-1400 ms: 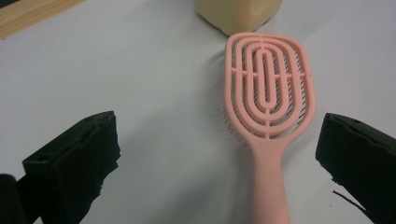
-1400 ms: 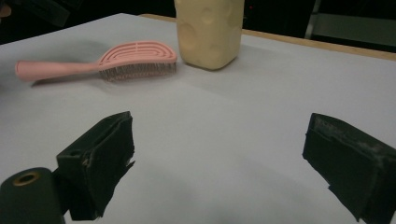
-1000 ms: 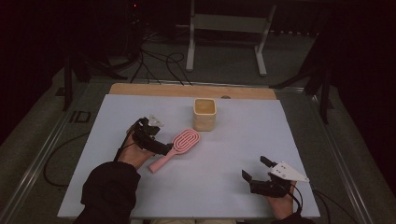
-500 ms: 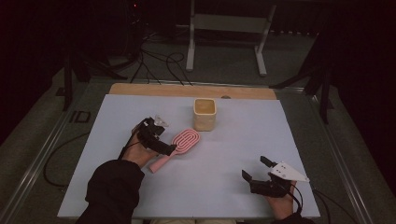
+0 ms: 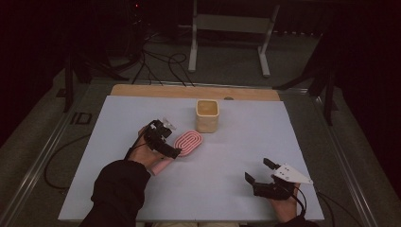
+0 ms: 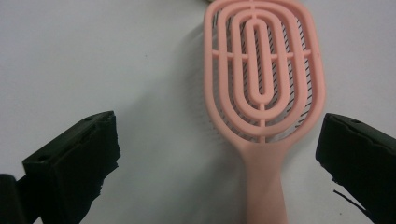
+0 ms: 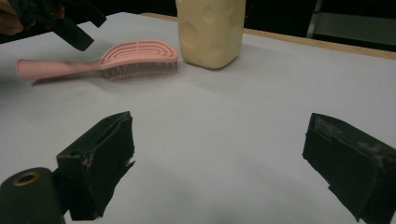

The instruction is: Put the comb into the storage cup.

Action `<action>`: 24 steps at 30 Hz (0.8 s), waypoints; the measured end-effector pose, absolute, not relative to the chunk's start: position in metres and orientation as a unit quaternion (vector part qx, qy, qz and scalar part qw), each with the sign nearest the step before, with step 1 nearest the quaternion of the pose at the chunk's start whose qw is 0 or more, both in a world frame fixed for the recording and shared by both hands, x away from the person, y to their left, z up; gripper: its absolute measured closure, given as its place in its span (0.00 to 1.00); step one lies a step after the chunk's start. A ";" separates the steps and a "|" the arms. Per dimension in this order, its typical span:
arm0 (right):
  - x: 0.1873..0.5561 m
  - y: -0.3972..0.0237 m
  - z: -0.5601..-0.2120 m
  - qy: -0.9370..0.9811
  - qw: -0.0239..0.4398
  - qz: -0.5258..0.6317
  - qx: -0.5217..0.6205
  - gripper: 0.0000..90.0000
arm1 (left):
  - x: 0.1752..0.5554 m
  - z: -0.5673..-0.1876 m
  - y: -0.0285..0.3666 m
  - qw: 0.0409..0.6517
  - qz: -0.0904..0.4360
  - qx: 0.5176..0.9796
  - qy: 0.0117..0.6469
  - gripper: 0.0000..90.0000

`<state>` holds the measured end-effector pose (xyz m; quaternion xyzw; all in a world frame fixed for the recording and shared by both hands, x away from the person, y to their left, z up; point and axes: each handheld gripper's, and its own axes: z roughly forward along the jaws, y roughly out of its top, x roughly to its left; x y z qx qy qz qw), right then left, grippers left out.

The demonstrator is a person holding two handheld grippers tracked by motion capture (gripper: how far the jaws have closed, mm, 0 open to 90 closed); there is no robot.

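A pink hairbrush (image 5: pixel 189 142) lies flat on the pale table, bristles down, its head pointing toward a cream cup (image 5: pixel 207 115). My left gripper (image 5: pixel 169 140) hovers open just above the brush, over the spot where head meets handle. In the left gripper view the brush (image 6: pixel 264 70) runs up the frame, its neck between the two wide-apart jaws of that gripper (image 6: pixel 217 119), nearer the right one. My right gripper (image 5: pixel 257 169) rests open near the front right of the table with nothing in it. The right gripper view shows the brush (image 7: pixel 135 53), the cup (image 7: pixel 211 28) and the left gripper (image 7: pixel 70 25) farther off.
The table (image 5: pixel 236 151) has a wooden strip (image 5: pixel 189 91) along its far edge. Beyond it, on the dark floor, stand a metal frame (image 5: pixel 231 28) and loose cables (image 5: pixel 156 61).
My left gripper has moved right and slightly nearer, from beside the brush to over its neck and handle. The brush, the cup and the right gripper have stayed put.
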<state>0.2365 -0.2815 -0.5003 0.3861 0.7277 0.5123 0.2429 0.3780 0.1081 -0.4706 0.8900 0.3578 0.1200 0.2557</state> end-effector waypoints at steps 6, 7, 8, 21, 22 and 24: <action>0.237 -0.281 -0.500 0.728 0.243 0.512 0.386 0.10 | 0.379 -0.475 0.105 0.242 0.109 0.895 0.359 0.00; 0.237 -0.281 -0.500 0.728 0.243 0.511 0.386 0.10 | 0.379 -0.476 0.104 0.241 0.108 0.895 0.360 0.00; 0.237 -0.281 -0.500 0.728 0.243 0.511 0.386 0.10 | 0.379 -0.477 0.104 0.238 0.106 0.896 0.359 0.00; 0.237 -0.281 -0.501 0.730 0.242 0.510 0.385 0.10 | 0.379 -0.486 0.097 0.206 0.072 0.908 0.358 0.00; 0.237 -0.281 -0.501 0.730 0.241 0.510 0.386 0.10 | 0.379 -0.486 0.097 0.204 0.070 0.909 0.358 0.00; 0.237 -0.281 -0.501 0.731 0.241 0.509 0.386 0.10 | 0.379 -0.487 0.096 0.197 0.064 0.911 0.357 0.03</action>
